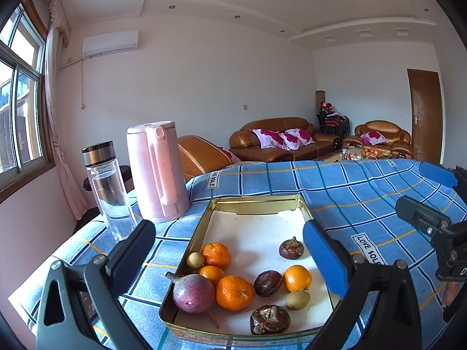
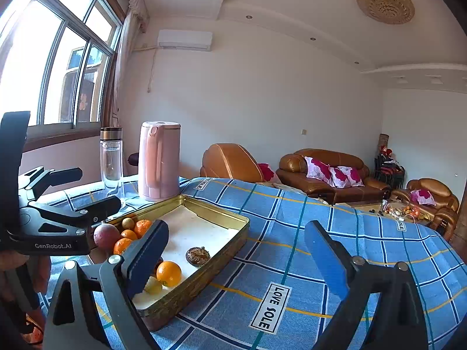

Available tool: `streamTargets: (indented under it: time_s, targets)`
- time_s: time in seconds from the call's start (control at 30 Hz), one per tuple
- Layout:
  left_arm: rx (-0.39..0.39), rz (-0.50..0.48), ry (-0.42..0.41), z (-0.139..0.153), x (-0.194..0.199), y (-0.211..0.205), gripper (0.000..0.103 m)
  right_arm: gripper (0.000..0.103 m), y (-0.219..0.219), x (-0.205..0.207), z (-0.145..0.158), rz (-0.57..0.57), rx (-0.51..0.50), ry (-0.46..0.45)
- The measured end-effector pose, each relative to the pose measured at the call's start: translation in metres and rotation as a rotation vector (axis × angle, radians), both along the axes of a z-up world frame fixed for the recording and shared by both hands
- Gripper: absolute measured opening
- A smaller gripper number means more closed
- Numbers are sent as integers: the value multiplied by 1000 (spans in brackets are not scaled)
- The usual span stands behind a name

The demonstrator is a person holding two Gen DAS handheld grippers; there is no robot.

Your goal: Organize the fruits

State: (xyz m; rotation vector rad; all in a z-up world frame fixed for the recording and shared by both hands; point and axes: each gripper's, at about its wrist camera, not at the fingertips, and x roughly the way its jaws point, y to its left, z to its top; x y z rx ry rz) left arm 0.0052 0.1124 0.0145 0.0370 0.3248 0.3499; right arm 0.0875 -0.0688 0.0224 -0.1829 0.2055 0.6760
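A gold metal tray (image 1: 256,201) (image 2: 224,213) lined with white paper lies on the blue checked tablecloth. In its near part lie several mandarins (image 1: 233,291) (image 2: 168,273), a purple passion fruit (image 1: 193,292) (image 2: 106,235), dark brown water chestnuts (image 1: 291,248) (image 2: 198,255) and two small yellow-green longans (image 1: 297,299). My left gripper (image 1: 230,250) hangs open just above the tray's near half, with nothing between its fingers. My right gripper (image 2: 236,253) is open over the cloth at the tray's right side and holds nothing; it also shows at the right edge of the left wrist view (image 1: 429,204).
A pink electric kettle (image 1: 157,172) (image 2: 159,160) and a clear water bottle (image 1: 109,189) (image 2: 111,157) stand at the table's far left, beyond the tray. The blue checked tablecloth (image 1: 350,186) (image 2: 335,213) spreads bare to the right. Sofas stand behind the table.
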Motion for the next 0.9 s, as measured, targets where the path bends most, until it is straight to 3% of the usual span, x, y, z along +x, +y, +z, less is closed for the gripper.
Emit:
streamTargets:
  time_s: [0.9]
  targets:
    - [31, 26, 1, 1, 2, -7, 103, 95, -9, -2, 0, -3, 1, -6]
